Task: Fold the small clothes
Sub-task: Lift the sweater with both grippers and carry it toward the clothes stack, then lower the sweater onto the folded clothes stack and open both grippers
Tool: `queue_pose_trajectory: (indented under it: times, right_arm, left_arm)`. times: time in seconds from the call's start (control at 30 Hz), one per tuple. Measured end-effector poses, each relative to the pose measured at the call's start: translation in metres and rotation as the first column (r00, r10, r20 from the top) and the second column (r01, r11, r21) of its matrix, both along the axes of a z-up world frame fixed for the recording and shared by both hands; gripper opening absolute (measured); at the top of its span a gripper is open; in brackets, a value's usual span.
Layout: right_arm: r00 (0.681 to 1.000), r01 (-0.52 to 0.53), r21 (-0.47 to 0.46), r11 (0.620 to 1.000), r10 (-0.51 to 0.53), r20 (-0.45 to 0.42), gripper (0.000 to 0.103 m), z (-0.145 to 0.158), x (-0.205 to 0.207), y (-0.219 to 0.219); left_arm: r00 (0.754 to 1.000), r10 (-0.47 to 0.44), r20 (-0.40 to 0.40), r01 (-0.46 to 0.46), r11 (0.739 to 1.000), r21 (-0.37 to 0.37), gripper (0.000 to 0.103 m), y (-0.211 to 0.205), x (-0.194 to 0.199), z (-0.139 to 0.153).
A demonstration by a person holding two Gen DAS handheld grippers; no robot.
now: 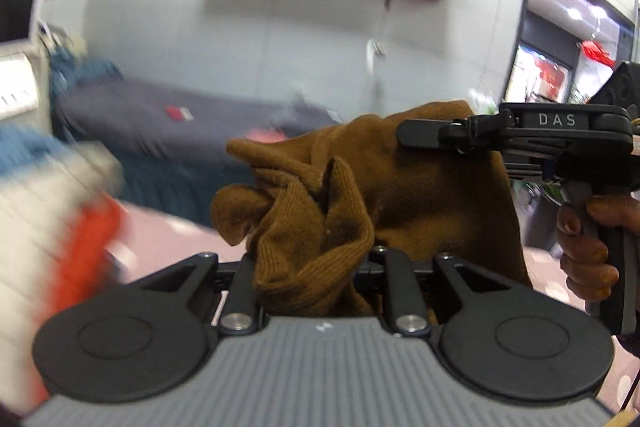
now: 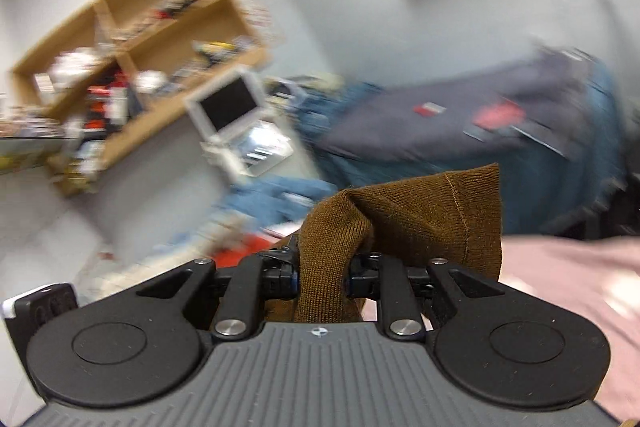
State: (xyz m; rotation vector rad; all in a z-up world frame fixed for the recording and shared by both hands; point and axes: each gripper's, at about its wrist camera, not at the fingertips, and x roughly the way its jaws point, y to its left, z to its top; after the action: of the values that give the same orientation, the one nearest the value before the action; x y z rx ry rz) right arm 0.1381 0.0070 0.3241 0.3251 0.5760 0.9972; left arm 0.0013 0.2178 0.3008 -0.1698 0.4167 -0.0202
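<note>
Left wrist view: brown garment (image 1: pixel 420 195) bunched, clamped in left tool (image 1: pixel 316 267); right tool (image 1: pixel 404 133) grips edge.

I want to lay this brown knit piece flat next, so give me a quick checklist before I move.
1. Left claw shut on brown knit garment: ok.
2. Right claw shut on it: ok.
3. Garment spread flat between claws: not ok, bunched at the left claw.
4. Garment lifted off the pink surface: ok.
5. Landing spot free: cannot tell, the views are blurred.
</note>
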Motion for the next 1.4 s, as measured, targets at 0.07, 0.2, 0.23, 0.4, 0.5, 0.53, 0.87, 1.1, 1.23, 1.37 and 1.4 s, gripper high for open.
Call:
queue_pose_trajectory:
  times: [0.07,0.2,0.23,0.4,0.5,0.53,0.87,1.1,1.23,1.37,1.4]
  right_arm:
    - [0.998,-0.068,0.060,0.996,0.068,0.000,0.033,0.023,0.003,0.035]
    - [0.986,-0.164,0.112,0.980,0.160,0.041,0.033,0.052,0.009,0.112]
    - [0.983,-0.182,0.120,0.976,0.179,0.035,0.033,0.055,0.014,0.128]
    - [0.969,-0.219,0.116,0.969,0.230,-0.091,0.033,0.040,0.021,0.198]
    - [0.963,-0.232,0.071,0.970,0.240,-0.125,0.033,0.012,0.014,0.225]
    - [0.957,-0.237,0.056,0.970,0.243,-0.158,0.033,-0.002,0.014,0.234]
    - [0.935,-0.258,-0.049,0.965,0.236,-0.266,0.036,-0.073,0.007,0.244]
    - [0.922,-0.237,0.003,0.972,0.226,-0.313,0.049,-0.086,0.012,0.237]
    - [0.929,-0.181,0.057,0.982,0.190,-0.317,0.054,-0.087,0.013,0.225]
    - [0.956,-0.105,0.051,0.993,0.115,-0.269,0.062,-0.080,0.020,0.216]
    - [0.960,-0.100,0.025,0.995,0.103,-0.259,0.061,-0.079,0.022,0.216]
  left_arm:
    - [0.997,0.058,0.046,-0.059,0.998,0.017,0.020,0.029,-0.021,0.033]
    - [0.971,0.211,0.111,-0.213,0.977,0.002,0.020,0.096,-0.059,0.078]
    - [0.963,0.243,0.113,-0.245,0.970,-0.001,0.020,0.111,-0.065,0.084]
    - [0.922,0.383,0.062,-0.381,0.924,-0.041,0.020,0.173,-0.092,0.084]
    - [0.899,0.438,-0.006,-0.437,0.897,-0.059,0.020,0.200,-0.095,0.054]
    - [0.891,0.452,-0.033,-0.453,0.890,-0.059,0.020,0.206,-0.097,0.043]
    - [0.883,0.452,-0.127,-0.469,0.868,-0.166,0.022,0.240,-0.130,-0.019]
    - [0.887,0.437,-0.150,-0.461,0.859,-0.223,0.033,0.259,-0.127,-0.050]
    - [0.897,0.422,-0.133,-0.443,0.860,-0.252,0.045,0.263,-0.131,-0.053]
    - [0.890,0.436,-0.134,-0.456,0.861,-0.227,0.053,0.263,-0.135,-0.052]
    - [0.890,0.436,-0.134,-0.456,0.862,-0.222,0.056,0.262,-0.136,-0.051]
